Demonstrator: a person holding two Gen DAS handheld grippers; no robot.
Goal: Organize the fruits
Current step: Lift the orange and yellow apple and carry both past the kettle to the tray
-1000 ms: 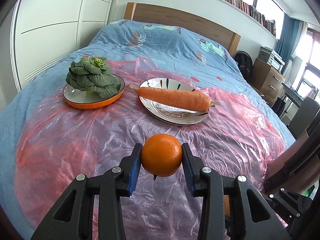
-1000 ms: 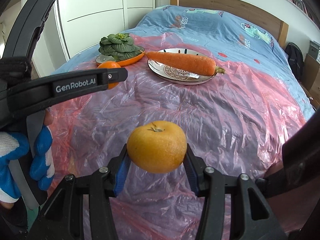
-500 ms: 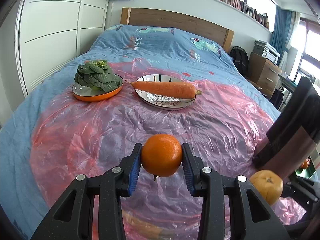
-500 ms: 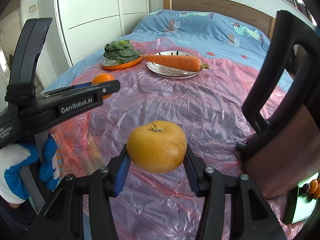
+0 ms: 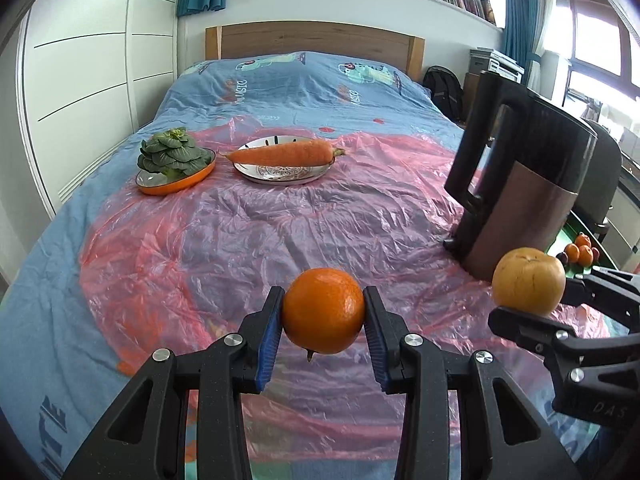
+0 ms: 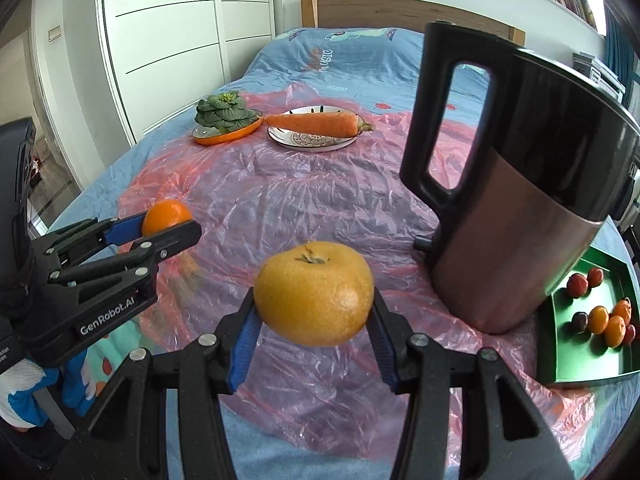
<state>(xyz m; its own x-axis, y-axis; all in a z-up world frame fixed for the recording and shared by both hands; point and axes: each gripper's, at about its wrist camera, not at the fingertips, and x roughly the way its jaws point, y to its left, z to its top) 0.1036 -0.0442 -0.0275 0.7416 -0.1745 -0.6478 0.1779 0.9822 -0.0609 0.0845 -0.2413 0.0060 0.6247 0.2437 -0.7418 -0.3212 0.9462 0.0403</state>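
On the big bed with the blue cover (image 5: 280, 80), a crinkly pink plastic sheet (image 5: 280, 232) is spread out. A tall black and brown jug with a black handle (image 6: 516, 184) is stood on the sheet, and just past it a green tray (image 6: 624, 280) with small orange and dark red fruits in it is seen at the right edge. Far back, a white patterned plate (image 5: 256, 172) with a long orange carrot (image 5: 284, 154) is laid just beside an orange dish (image 5: 180, 186) with a leafy green vegetable (image 5: 170, 154).

A big yellow-orange round fruit (image 6: 316, 294) is pinched by the right hand-held gripper (image 6: 314, 320) and is held up above the sheet, near the jug. A smaller bright orange mandarin (image 5: 324, 312) is pinched by the left hand-held gripper (image 5: 324, 330) and is also held in the air.

The tray is probably where the fruits are meant to go. The jug is stood in the way, so it could be bumped and tipped over if the big fruit is carried too low. Round fruit could also be dropped and rolled off the slippery sheet if a squeeze is let go too soon.
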